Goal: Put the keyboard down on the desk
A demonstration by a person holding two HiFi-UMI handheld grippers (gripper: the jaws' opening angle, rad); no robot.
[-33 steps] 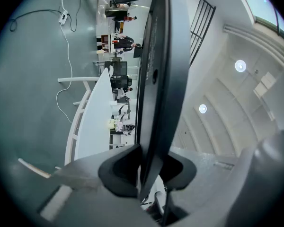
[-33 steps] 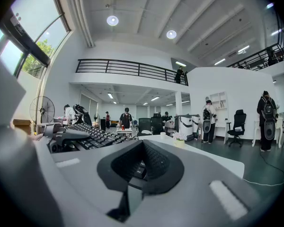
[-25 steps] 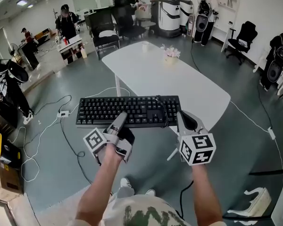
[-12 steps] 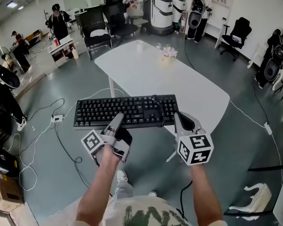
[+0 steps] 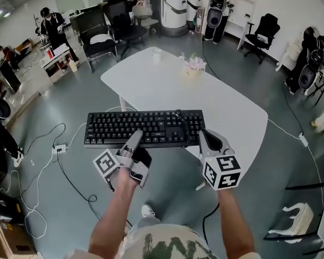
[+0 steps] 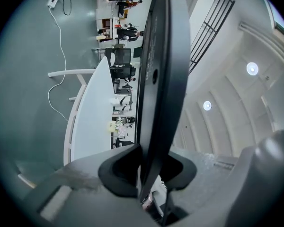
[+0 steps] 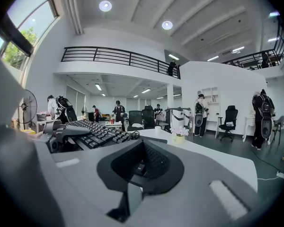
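Observation:
A black keyboard (image 5: 146, 127) hangs level in the air in front of the white desk (image 5: 221, 99), its right end over the desk's near edge. My left gripper (image 5: 136, 139) is shut on the keyboard's near edge, left of its middle. In the left gripper view the keyboard (image 6: 161, 70) runs edge-on between the jaws. My right gripper (image 5: 205, 136) is shut on the near right corner. In the right gripper view the keyboard (image 7: 97, 132) stretches off to the left, beside the desk (image 7: 213, 155).
A small pot of flowers (image 5: 194, 65) and a white cup (image 5: 157, 53) stand at the desk's far end. Cables (image 5: 59, 150) trail over the grey floor at the left. Office chairs (image 5: 102, 36), several people and equipment stand at the back.
The desk and room have slid a little down and left in the head view, so the desk looks slightly nearer. The keyboard stays in the same two-gripper hold.

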